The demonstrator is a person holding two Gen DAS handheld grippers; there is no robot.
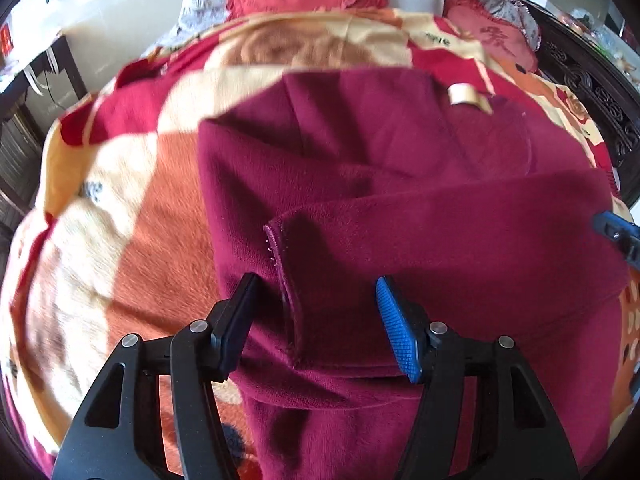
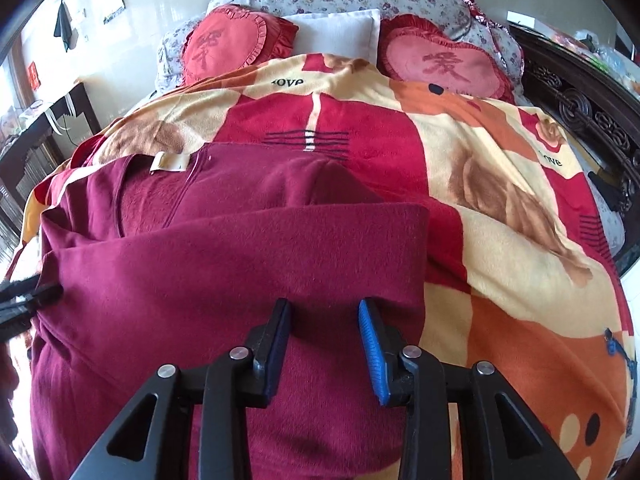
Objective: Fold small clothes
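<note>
So both my grippers, left [image 1: 316, 320] & right [image 2: 324, 340], hang open, empty, over the maroon top [image 2: 224, 264], sleeve [image 1: 440, 220] folded across to narrow it.

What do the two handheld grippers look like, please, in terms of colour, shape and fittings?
Both look alike. The left gripper and right gripper have matte black, angular frames with triangular cut-outs and silver pivot pins. Each carries one black pad and one blue ribbed pad. No cables or sleeves show.
</note>
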